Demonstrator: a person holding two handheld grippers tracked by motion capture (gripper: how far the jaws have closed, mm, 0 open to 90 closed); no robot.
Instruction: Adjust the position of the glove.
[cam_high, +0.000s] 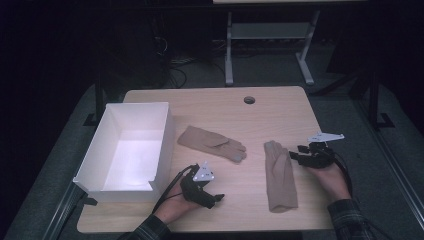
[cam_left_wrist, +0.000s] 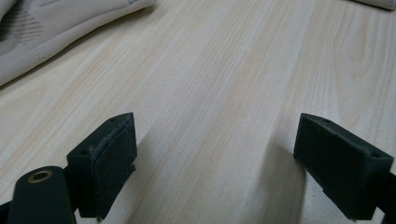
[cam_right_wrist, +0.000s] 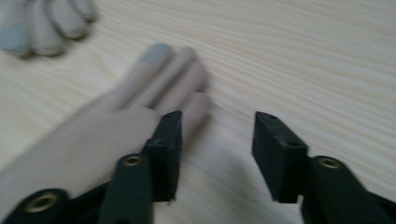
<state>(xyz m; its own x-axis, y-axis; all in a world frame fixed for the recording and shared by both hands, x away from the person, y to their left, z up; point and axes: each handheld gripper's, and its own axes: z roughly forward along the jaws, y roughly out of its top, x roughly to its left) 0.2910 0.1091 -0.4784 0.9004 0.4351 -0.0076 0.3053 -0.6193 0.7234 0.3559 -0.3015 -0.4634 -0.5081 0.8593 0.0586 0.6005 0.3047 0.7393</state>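
Your right gripper (cam_high: 295, 155) stands with its jaws apart and nothing between them. In the right gripper view (cam_right_wrist: 215, 140) one jaw lies just beside the fingers of the beige fabric glove with a grey fingertip patch (cam_right_wrist: 116, 121), over its edge, and the other jaw is over bare wood. In the high view this glove (cam_high: 280, 175) lies flat on the light wooden table (cam_high: 280, 107), fingers pointing away from you, just left of your right gripper.

Your left gripper (cam_high: 212, 199) is also open and holds nothing; in the left gripper view (cam_left_wrist: 215, 158) you see only wood grain between the two black jaws.

The second beige fabric glove (cam_high: 212, 143) lies near the middle of the table, fingers pointing to the right, well apart from both grippers. The white open rectangular box (cam_high: 95, 155) stands at the left side of the table, beside your left hand (cam_high: 172, 210).
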